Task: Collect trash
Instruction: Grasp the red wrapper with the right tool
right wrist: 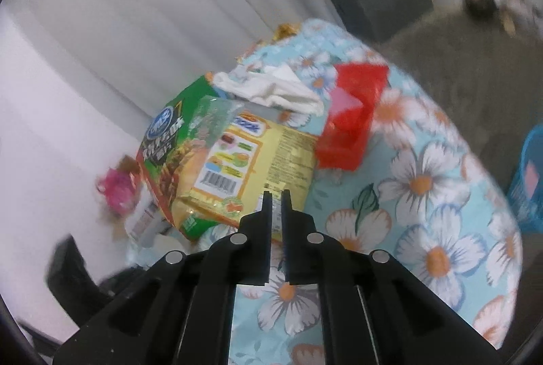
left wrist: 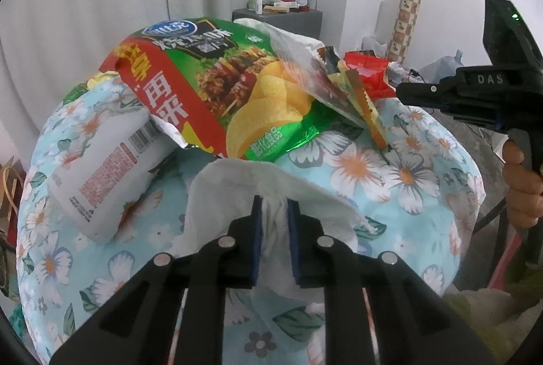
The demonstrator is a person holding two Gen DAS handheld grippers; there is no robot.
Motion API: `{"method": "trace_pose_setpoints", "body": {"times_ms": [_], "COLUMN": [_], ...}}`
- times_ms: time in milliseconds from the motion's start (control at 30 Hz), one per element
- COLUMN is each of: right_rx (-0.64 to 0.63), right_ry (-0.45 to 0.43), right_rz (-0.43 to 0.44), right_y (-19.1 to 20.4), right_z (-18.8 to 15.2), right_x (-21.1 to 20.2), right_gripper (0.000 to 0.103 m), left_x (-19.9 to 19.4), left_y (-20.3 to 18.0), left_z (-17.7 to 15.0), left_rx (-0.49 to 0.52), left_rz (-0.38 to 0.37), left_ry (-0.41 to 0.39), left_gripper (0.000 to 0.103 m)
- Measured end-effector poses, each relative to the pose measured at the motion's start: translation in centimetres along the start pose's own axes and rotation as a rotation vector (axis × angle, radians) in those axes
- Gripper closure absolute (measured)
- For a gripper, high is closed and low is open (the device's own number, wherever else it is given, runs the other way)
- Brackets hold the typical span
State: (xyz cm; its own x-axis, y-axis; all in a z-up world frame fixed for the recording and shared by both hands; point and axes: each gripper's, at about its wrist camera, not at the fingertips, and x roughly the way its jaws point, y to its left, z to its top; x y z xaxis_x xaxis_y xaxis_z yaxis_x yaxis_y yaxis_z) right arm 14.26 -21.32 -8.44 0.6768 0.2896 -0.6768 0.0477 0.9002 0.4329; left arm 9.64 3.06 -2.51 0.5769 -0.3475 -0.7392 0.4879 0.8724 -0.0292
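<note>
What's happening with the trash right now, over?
Left gripper shut on white tissue. Right gripper pinching yellow wrapper. Chip bag, red wrapper still on floral cloth. Nothing blocking.

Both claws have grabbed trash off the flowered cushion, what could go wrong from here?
1. The left claw pinches only a fold of the white tissue, which could tear or slip free.
2. That tissue runs under the green chip bag, so lifting may drag the bag off the flowered cushion.
3. The right claw grips just the edge of the yellow wrapper; the red packet beside it could get knocked off.
</note>
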Motion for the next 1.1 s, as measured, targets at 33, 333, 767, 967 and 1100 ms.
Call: {"method": "trace_pose_setpoints", "body": {"times_ms": [33, 333, 767, 967, 1100], "right_rx": [-0.034, -0.053, 0.260, 0.287, 0.288], "right_ry": [-0.008, -0.077, 0.008, 0.029, -0.003], "right_rz": [-0.012, -0.105, -0.033, -0.039, -0.027], "right_y": [0.4, -0.3, -8.7, -9.2, -9.3], "right_z": [-0.1, 0.5, 4.3, 4.1, 3.9], "right_x": [-0.2, -0.8, 3.8, 5.4, 4.5], "right_gripper": [0.072, 0.055, 0.054, 0.082, 0.093], "left_x": [-0.2, -1.4, -1.0, -0.6, -0.7], "left_y": [0.0, 0.3, 0.6, 0.8, 0.6], "left_z": [0.0, 0.2, 0.2, 0.4, 0.6], "left_rx": [-0.002, -0.017, -0.029, -0.031, -0.019], "left_rz": [0.001, 0.002, -0.016, -0.009, 0.004], "left_ry": [-0.003, -0.023, -0.010, 0.001, 0.008], "left_gripper": [0.090, 0.091, 0.091, 0.091, 0.091]}}
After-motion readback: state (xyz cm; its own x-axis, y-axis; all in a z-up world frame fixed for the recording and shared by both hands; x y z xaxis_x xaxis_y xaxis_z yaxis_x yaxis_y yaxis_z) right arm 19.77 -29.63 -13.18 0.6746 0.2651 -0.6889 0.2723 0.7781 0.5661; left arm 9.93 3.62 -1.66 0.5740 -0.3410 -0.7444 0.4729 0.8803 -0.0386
